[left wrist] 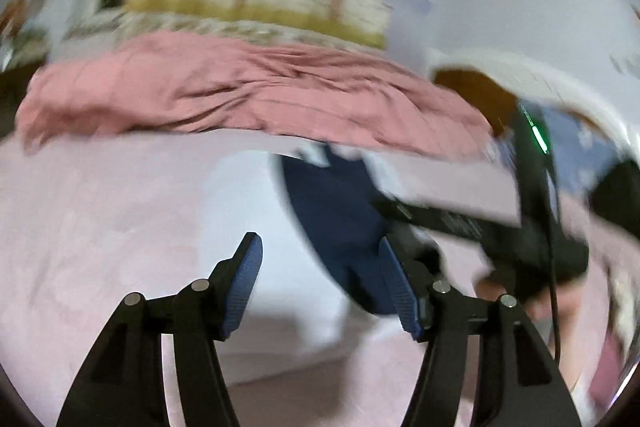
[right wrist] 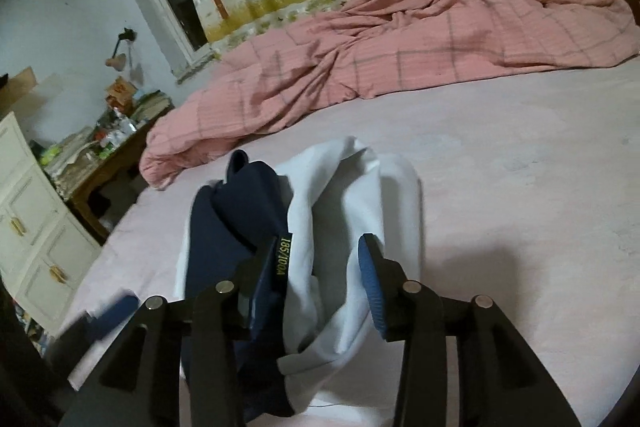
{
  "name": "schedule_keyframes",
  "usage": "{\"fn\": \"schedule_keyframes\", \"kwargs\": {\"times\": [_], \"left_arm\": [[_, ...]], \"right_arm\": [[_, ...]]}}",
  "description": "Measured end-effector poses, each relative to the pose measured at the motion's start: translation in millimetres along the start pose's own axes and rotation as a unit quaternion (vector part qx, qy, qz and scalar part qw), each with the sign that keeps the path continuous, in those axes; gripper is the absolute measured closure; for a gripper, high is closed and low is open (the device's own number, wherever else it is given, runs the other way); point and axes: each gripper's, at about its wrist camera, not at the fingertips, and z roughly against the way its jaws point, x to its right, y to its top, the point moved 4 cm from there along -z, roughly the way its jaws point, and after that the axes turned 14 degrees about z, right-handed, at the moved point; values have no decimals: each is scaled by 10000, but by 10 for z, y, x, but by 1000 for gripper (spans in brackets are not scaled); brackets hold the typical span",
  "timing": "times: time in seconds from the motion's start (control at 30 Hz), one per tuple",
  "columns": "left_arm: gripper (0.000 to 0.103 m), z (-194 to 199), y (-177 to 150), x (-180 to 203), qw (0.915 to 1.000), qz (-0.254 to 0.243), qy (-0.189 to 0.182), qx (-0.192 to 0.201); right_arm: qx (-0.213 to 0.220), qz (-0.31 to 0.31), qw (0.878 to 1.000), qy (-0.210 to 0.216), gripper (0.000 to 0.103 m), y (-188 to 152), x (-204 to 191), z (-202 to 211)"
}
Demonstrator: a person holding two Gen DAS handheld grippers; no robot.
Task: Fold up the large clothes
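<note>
Only one garment [right wrist: 304, 227], navy and white with a 185/100A tag, lies crumpled on the pink bedsheet [right wrist: 520, 187]; left gripper [left wrist: 320, 283] and right gripper [right wrist: 320, 279] both gape open over it.

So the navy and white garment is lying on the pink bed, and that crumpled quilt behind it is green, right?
Not quite. The quilt is pink with a thin grid pattern, not green; the right wrist view shows it clearly. The rest holds: the navy and white garment lies on the pink bed, with the quilt crumpled behind it.
</note>
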Motion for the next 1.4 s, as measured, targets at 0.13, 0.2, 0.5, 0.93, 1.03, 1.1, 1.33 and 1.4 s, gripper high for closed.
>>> {"fn": "schedule_keyframes", "kwargs": {"times": [0.13, 0.2, 0.5, 0.93, 1.03, 1.1, 1.33, 1.4], "left_arm": [[43, -235, 153, -335, 9984, 209, 525, 20], [43, -393, 106, -456, 9973, 354, 631, -154], [37, -568, -70, -528, 9964, 541, 538, -360], [20, -617, -111, -717, 9915, 875, 741, -609], [20, -616, -116, -712, 9918, 853, 751, -589], [20, -608, -120, -714, 9921, 849, 721, -571], [39, -469, -140, -432, 9976, 140, 659, -123], [52, -418, -177, -250, 9972, -319, 678, 61]], "right_arm": [[-280, 4, 9996, -106, 58, -52, 43, -141], [-419, 13, 9990, -167, 55, -76, 72, -206], [-811, -757, 9937, 143, 43, -215, 362, -410], [-678, -1838, 9765, 893, 14, -331, 489, -359], [-737, -1546, 9796, 1052, 13, -321, 380, -405], [-769, -1401, 9821, 995, 12, -329, 381, -420], [-63, -1691, 9788, 1154, 12, -190, 418, -97], [38, -1437, 9796, 1405, 12, -114, 287, 14]]}}
